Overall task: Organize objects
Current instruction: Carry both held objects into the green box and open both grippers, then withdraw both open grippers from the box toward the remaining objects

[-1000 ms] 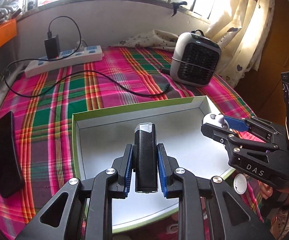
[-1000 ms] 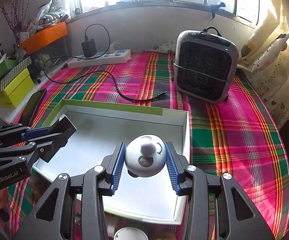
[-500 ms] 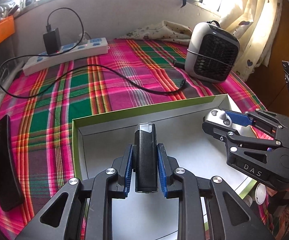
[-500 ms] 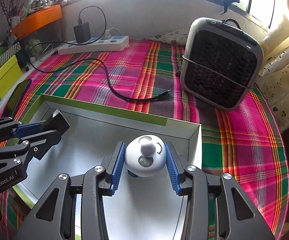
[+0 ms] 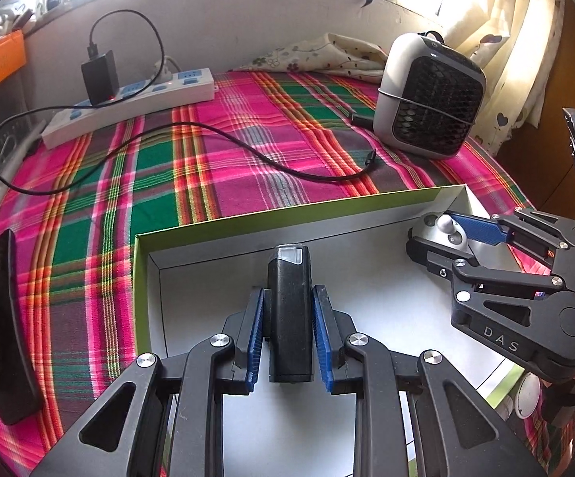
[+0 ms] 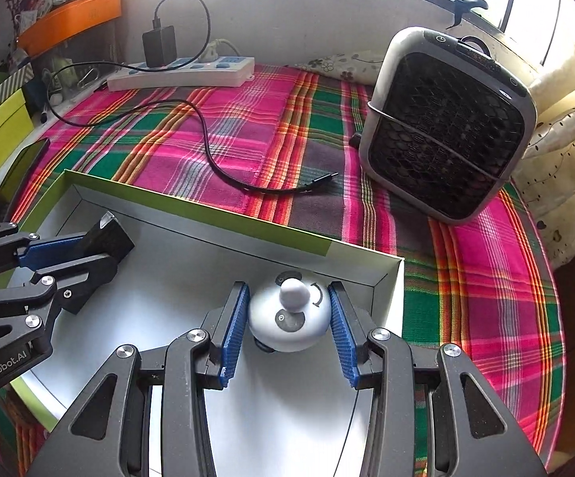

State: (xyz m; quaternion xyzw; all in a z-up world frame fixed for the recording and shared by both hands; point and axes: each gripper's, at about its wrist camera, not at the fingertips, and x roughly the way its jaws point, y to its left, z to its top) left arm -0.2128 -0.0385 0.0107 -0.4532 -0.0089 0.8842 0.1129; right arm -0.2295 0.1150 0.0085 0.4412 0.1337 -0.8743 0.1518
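My left gripper [image 5: 289, 330] is shut on a slim black device with a clear tip [image 5: 289, 310], held over the left half of a shallow white box with a green rim [image 5: 287, 208]. My right gripper [image 6: 289, 318] is shut on a round white gadget with a small knob [image 6: 289, 320], held inside the box near its far right corner. The right wrist view shows the left gripper [image 6: 100, 238] with the black device [image 6: 106, 238] at the box's left side. In the left wrist view the right gripper [image 5: 438, 234] enters from the right with the white gadget [image 5: 440, 228].
The box lies on a pink and green plaid cloth [image 5: 208, 151]. Behind it stand a grey fan heater [image 6: 446, 123], a white power strip with a black charger [image 6: 180, 71] and a loose black cable [image 6: 223, 167]. A black phone-like slab [image 5: 1, 318] lies at the left edge.
Both grippers have sunk and moved forward over the box with their objects still gripped. The box's far wall now appears closer to both.
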